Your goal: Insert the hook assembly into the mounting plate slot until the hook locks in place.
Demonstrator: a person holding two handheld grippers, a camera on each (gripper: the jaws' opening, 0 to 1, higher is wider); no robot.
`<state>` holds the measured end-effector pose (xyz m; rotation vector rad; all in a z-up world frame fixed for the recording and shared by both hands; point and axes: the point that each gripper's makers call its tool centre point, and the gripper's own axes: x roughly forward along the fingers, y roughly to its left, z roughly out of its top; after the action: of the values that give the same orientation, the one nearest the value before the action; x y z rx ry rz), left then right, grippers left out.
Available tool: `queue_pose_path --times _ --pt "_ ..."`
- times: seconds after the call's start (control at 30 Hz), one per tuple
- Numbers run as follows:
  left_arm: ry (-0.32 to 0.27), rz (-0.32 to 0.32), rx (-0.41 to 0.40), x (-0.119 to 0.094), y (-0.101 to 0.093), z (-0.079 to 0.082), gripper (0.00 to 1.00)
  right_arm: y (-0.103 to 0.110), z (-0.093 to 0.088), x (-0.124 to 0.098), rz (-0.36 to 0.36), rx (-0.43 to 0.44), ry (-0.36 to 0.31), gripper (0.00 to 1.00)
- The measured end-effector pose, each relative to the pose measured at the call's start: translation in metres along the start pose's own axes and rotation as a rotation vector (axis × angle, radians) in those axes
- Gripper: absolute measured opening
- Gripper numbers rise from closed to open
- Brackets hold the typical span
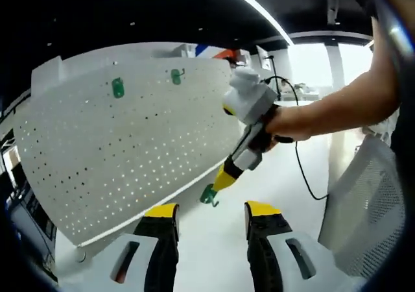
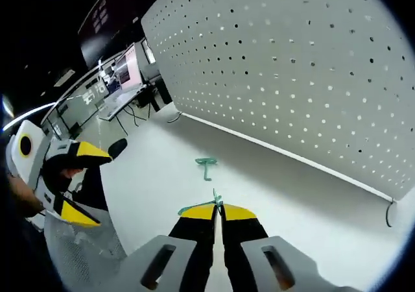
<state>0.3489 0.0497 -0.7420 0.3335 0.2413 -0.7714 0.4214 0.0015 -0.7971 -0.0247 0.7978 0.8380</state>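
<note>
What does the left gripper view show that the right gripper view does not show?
Left gripper view alone: two green hooks already hanging high on the pegboard, and the right gripper seen from outside, with the hand holding it. Right gripper view alone: a loose green hook lying on the white table, and the left gripper with open jaws. Both share: the pegboard, the table, and the green hook pinched in the right gripper's shut jaws.

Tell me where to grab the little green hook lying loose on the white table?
Grab the loose green hook by its long straight stem, coming down from above, jaws across the stem. It lies flat on the table, so the thin stem probably fits between jaws more easily than the crossbar end.
</note>
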Motion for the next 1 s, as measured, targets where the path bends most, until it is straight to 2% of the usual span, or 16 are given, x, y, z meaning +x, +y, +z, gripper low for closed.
queue_pose_path --times 0.1,0.47,0.87,1.0 --pt "0.006 -0.022 0.055 0.004 -0.005 0.0 0.37 0.009 -0.001 -0.008 0.03 0.034 0.002 0.02" --pt "0.03 -0.086 0.234 0.017 -0.024 -0.002 0.3 0.046 -0.005 -0.036 0.101 0.065 -0.013 0.02" --pt "0.022 -0.109 0.358 0.017 -0.034 0.0 0.18 0.07 -0.013 -0.042 0.143 0.054 0.012 0.02" --pt "0.03 -0.116 0.388 0.017 -0.035 -0.002 0.14 0.072 -0.013 -0.042 0.172 0.086 0.018 0.02"
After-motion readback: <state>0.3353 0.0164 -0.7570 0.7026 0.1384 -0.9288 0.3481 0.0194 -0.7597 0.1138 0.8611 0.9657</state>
